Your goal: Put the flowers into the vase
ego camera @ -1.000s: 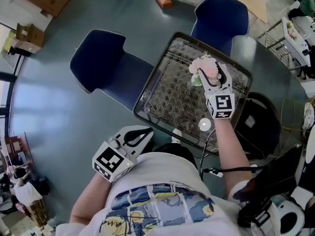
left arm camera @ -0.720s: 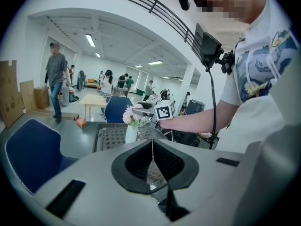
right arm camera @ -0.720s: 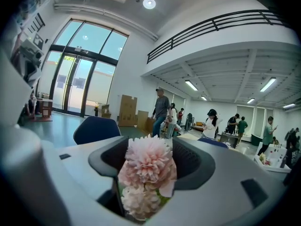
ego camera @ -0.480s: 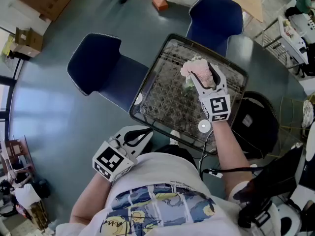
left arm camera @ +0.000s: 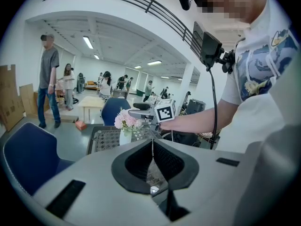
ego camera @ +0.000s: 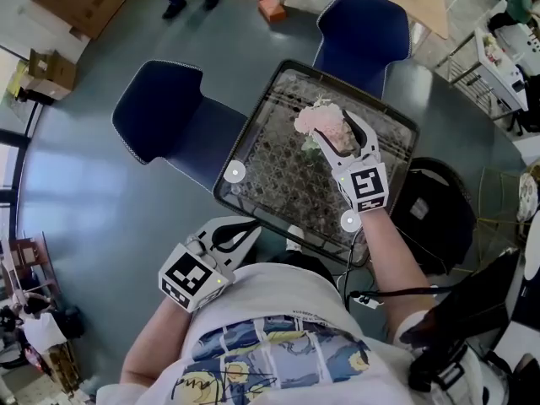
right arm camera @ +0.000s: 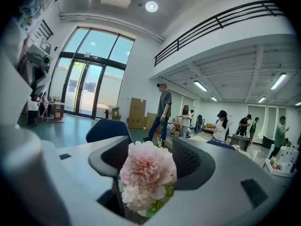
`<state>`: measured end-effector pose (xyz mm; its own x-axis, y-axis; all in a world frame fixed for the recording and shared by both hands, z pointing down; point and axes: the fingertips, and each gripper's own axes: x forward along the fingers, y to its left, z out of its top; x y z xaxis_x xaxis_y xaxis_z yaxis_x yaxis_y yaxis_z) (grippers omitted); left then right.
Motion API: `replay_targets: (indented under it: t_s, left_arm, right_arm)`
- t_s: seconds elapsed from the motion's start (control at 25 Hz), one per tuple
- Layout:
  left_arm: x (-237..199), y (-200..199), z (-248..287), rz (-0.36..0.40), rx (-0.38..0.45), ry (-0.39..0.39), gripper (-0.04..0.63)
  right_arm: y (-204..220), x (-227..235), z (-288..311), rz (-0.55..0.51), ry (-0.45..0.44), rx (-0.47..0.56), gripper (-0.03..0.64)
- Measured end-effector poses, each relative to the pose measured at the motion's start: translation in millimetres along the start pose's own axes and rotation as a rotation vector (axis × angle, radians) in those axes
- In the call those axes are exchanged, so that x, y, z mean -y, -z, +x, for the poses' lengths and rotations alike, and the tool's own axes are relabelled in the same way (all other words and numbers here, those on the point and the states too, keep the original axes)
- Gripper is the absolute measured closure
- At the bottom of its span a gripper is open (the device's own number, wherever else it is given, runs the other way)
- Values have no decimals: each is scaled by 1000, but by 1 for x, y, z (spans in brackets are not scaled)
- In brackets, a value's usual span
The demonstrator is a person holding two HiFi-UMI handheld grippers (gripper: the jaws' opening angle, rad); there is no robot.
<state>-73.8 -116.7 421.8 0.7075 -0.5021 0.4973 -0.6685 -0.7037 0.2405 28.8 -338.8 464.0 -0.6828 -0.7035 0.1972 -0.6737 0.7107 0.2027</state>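
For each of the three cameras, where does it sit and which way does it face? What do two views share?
Head view: on the person's head, facing down at the table; shows torso, forearms, left gripper and right gripper.
Left gripper view: on the left gripper, looking along its shut jaws toward the table; shows the right arm and chest.
Right gripper view: on the right gripper, facing across the hall; flowers fill its jaws.
Shared: head and left gripper views both show the right gripper at the flowers.
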Motion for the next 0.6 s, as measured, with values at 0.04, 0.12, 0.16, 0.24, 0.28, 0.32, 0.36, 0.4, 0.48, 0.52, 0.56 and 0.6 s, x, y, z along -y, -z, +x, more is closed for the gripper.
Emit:
replay_targets:
  t_s: [0.04,0.12,0.16,0.24,0.28,0.32,0.36,0.4,0.48,0.52,0.56,0.6]
  left_arm:
    - [2,-1,2,-2,2,-4,584]
    - [7,-3,4,-7,9,-14,584]
    - [9,-4,6,-8,14,-19,584]
    - [13,-6,7,-9,24,-30,584]
    - [15,-6,8,-10,28,-36,584]
    - [17,-6,9,-10,31,-42,584]
    - [20,-5,10,-10,33,-48,584]
    - [23,-4,11,-11,34,-52,584]
    - [28,-2,13,-16,31,-56,584]
    - [29,-1,13,-20,29,-59,584]
    - [30,-1,14,-22,28,-64,584]
    - [31,-3,14,-21,31,-67,584]
  right_arm:
    - [0,0,-1,-2,-7,1,346]
    - [-1,-1,-3,-6,-24,3,346]
    - [-1,-1,-4,-8,-34,5,345]
    - [-3,-2,-7,-14,-50,10,346]
    - [-3,-2,-8,-18,-56,12,347]
    - [-3,-1,-10,-21,-60,15,347]
    - [-3,-1,-12,-23,-64,18,347]
    - [-2,-1,-15,-24,-67,20,347]
    - [-1,-1,-20,-27,-72,23,346]
    - [-1,-1,-22,-28,-75,25,347]
    - [-2,-1,-24,-27,-78,28,346]
    - [-3,-1,-26,-24,-80,32,347]
